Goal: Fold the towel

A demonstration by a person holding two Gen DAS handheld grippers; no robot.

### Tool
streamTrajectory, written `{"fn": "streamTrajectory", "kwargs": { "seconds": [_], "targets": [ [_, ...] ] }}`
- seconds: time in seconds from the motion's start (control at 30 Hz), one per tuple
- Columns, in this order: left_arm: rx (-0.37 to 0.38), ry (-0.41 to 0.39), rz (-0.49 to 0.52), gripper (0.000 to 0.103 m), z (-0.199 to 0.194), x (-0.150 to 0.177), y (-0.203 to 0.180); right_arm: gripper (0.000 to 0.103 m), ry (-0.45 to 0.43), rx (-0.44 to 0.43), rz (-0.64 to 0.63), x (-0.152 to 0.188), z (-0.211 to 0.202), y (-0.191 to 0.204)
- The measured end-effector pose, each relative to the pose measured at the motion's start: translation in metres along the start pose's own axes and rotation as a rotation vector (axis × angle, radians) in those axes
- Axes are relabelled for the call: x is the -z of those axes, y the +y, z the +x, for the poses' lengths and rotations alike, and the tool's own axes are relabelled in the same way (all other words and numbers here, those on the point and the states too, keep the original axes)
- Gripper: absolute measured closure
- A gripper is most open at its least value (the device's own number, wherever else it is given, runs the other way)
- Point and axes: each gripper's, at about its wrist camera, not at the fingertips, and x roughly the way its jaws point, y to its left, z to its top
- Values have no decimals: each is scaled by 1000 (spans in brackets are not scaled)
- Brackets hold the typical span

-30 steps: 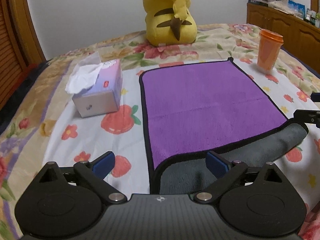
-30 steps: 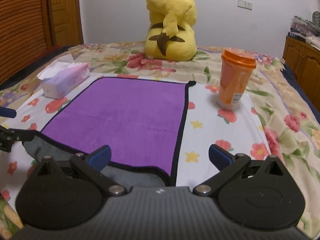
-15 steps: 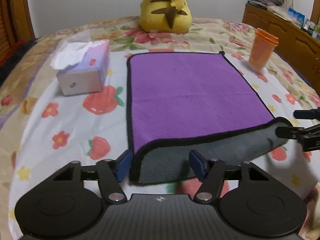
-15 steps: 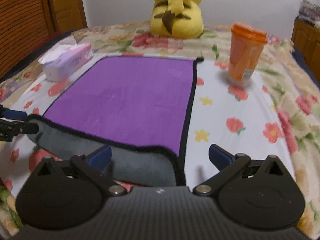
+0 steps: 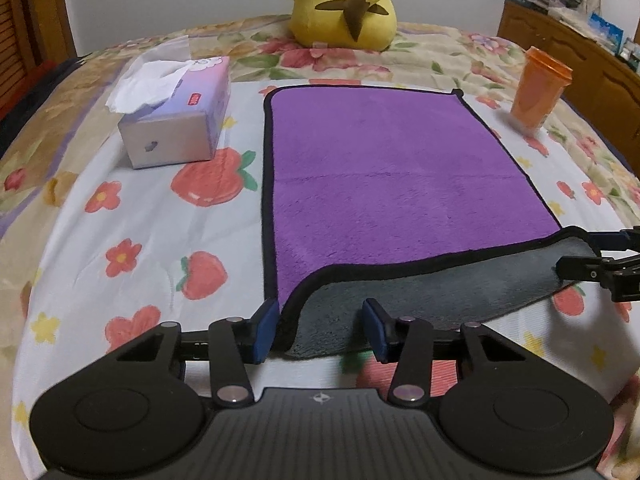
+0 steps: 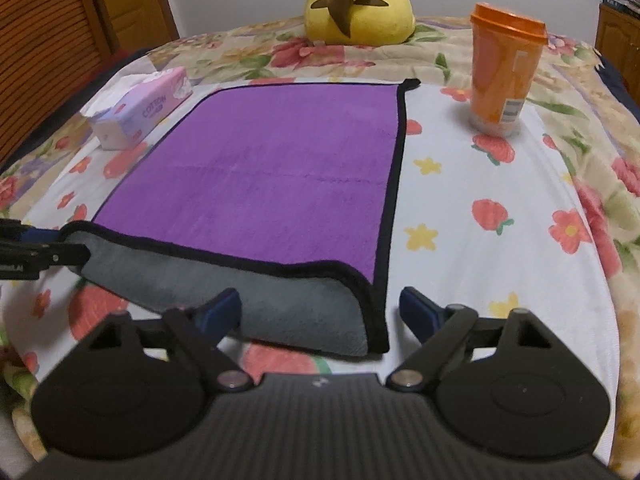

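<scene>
A purple towel (image 5: 392, 168) with a black hem and grey underside lies on the flowered bedsheet; it also shows in the right wrist view (image 6: 272, 168). Its near edge is turned over, showing a grey strip (image 5: 420, 304). My left gripper (image 5: 320, 330) is open, its blue pads either side of the towel's near left corner. My right gripper (image 6: 320, 312) is open, straddling the near right corner (image 6: 372, 320). Each gripper shows at the edge of the other's view, at the opposite corner (image 5: 592, 264).
A tissue box (image 5: 176, 116) stands left of the towel. An orange lidded cup (image 5: 538, 88) stands to the right. A yellow plush toy (image 5: 344, 4) sits at the far end of the bed. Wooden furniture lines both sides of the room.
Both grippers have pulled back and lifted a little, so more of the towel shows. The left jaws have narrowed around the near left corner. The turned-over grey strip remains.
</scene>
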Motion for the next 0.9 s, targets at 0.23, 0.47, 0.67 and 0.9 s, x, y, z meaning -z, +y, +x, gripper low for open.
{"fn": "streamTrajectory", "kwargs": {
  "seconds": [0.23,0.47,0.67,0.9],
  "targets": [
    [9,7,-8,74,-1,0,1,24,13,-4,10,-1,0,-3],
    [15,12,-7,81,0,0,0,38,30,-28,14,-4,-2,-6],
    [9,26,-1,81,4,2,0,54,49,-24,-9,-3,-1,-4],
    [6,13,0,87,2,2,1,76,64,-26,-29,-3,-1,-3]
  ]
}}
